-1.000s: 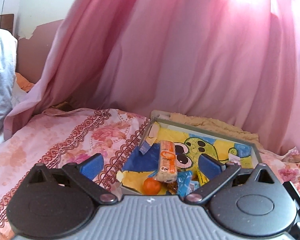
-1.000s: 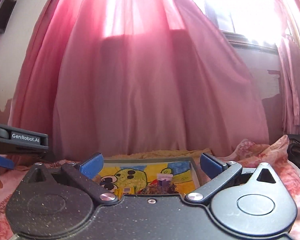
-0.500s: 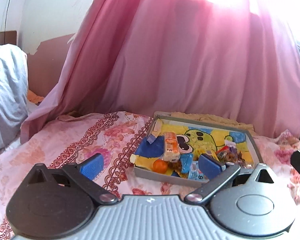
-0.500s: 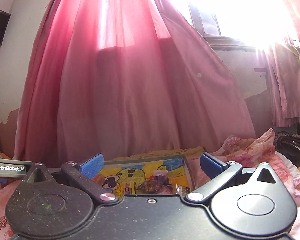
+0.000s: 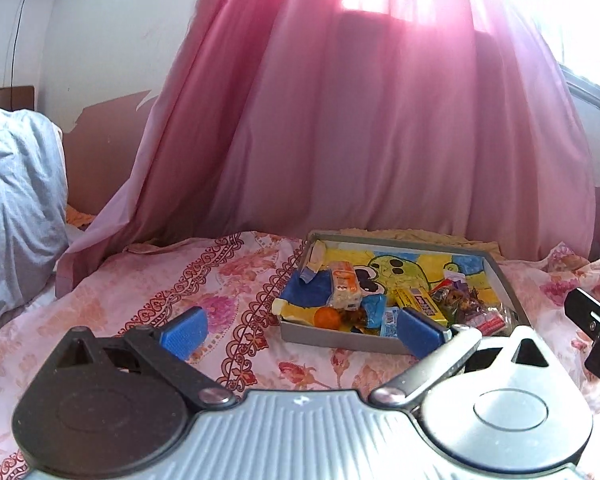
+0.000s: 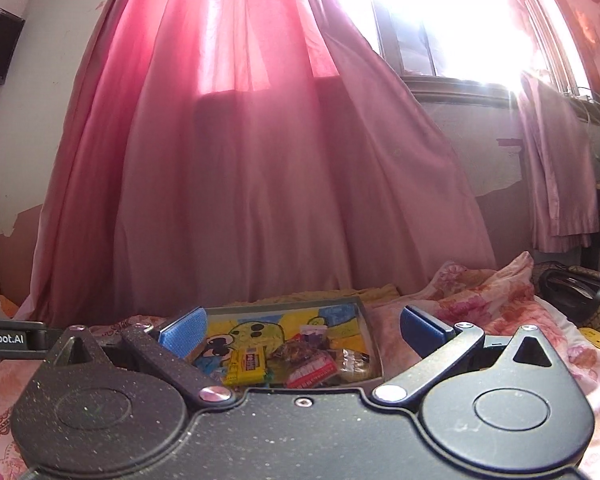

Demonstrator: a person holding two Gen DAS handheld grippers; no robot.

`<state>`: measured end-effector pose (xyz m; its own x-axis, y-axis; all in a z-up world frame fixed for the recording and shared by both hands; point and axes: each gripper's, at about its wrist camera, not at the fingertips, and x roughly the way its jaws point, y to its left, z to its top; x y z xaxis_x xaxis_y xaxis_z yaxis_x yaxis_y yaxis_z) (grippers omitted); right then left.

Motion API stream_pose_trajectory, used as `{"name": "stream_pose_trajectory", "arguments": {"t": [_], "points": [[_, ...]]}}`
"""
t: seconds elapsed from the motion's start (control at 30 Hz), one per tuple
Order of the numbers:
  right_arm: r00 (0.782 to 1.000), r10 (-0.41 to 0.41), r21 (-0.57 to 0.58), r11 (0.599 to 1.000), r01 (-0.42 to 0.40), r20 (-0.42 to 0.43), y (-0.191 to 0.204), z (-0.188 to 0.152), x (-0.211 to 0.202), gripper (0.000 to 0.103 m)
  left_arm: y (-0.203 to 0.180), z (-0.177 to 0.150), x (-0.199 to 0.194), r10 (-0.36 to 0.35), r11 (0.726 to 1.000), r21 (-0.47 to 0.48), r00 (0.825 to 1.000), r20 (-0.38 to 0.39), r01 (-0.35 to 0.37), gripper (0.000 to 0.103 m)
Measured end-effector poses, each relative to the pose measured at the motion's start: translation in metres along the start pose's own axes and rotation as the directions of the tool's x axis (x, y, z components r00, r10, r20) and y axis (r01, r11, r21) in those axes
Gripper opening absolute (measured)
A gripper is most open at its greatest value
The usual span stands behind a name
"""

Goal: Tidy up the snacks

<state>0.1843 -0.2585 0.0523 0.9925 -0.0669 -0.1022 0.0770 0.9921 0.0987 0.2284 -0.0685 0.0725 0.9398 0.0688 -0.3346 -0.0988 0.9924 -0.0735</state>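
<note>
Pink curtain [image 5: 380, 128] hangs behind tray. Bed [image 5: 148, 280], floral cover, carries tray. Grey tray [image 5: 340, 338], cartoon-printed floor, rests on bed, near curtain. Left tool [image 5: 300, 326]: fingers spread apart, empty, short of tray's near-left wall. Right tool [image 6: 304, 330]: fingers spread apart, empty, short of tray's near wall. Snacks inside tray, piled along near wall: yellow box [image 6: 247, 366], red packet [image 6: 311, 372], orange sweet [image 5: 327, 317].

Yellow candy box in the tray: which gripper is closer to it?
Right. The right gripper hovers open just before the yellow candy box; the left gripper, also open, sits farther back, left of it.
</note>
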Motion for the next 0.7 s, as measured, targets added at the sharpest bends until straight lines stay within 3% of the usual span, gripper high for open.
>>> {"name": "stream_pose_trajectory", "arguments": {"t": [0.23, 0.5, 0.7], "points": [[1.0, 0.0, -0.006, 1.0, 0.0, -0.001, 0.006, -0.01, -0.014, 0.102, 0.007, -0.013, -0.011, -0.003, 1.0, 0.003, 1.0, 0.018, 0.003, 0.102], [0.999, 0.02, -0.007, 1.0, -0.02, -0.046, 0.01, -0.027, -0.032, 0.102, 0.025, -0.046, -0.023, 0.004, 0.997, -0.075, 1.0, 0.004, -0.004, 0.103], [0.997, 0.024, -0.026, 0.999, -0.026, -0.07, 0.017, -0.037, -0.042, 0.102, 0.031, -0.061, -0.031, 0.002, 0.999, -0.054, 1.0, 0.008, -0.001, 0.103]]}}
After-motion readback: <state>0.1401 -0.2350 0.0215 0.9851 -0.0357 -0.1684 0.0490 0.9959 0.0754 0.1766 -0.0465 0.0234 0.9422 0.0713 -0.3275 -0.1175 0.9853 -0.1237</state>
